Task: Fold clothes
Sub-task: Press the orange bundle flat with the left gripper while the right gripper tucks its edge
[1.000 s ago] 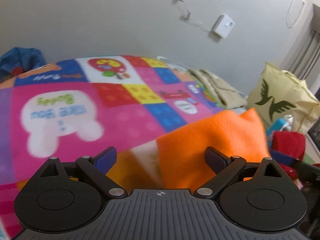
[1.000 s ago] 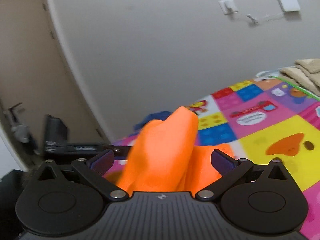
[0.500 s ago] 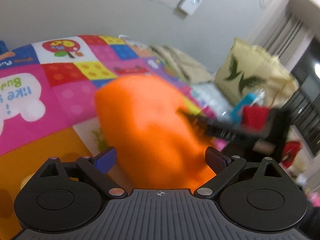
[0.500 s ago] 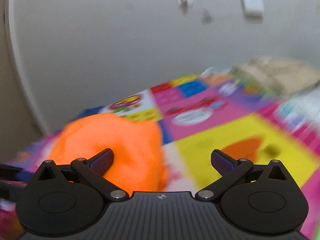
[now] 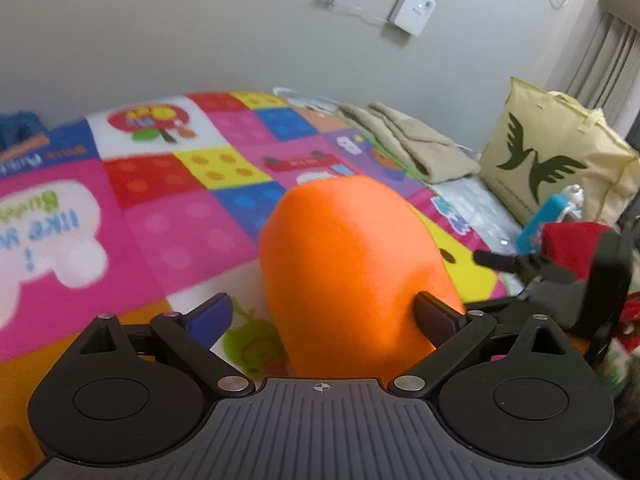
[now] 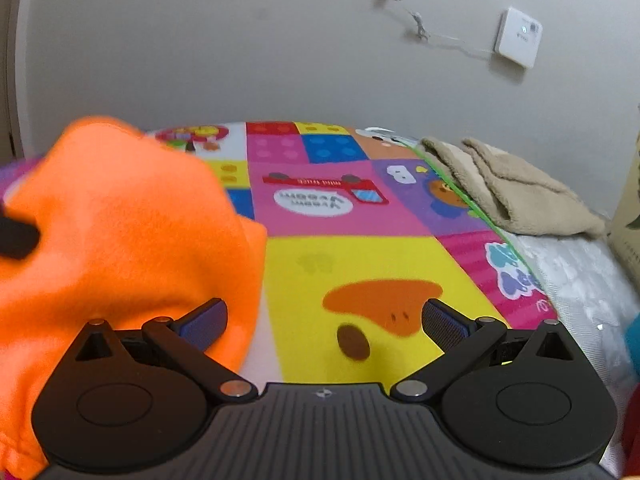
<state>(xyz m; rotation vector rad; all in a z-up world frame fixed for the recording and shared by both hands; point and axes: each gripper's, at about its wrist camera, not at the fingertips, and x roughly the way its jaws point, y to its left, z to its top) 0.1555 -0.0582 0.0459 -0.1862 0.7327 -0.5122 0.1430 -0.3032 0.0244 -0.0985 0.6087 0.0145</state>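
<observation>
Both claws stand released, fingers spread wide. One orange fleece garment (image 5: 352, 264) bulges between the left claw (image 5: 322, 316) fingers above the colourful blanket (image 6: 360, 256). It lies against the right claw (image 6: 324, 320) left finger.

Garment (image 5: 352, 264) on blanket (image 5: 168, 216); towels (image 6: 516, 192) behind; bag (image 5: 556, 156) right.

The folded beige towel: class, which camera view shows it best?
The right wrist view: the folded beige towel lies large and sharp beside the colourful mat. The left wrist view shows it smaller, further off.

home bedrm, kids blanket (image 6: 360, 264), curtain (image 5: 600, 56)
</observation>
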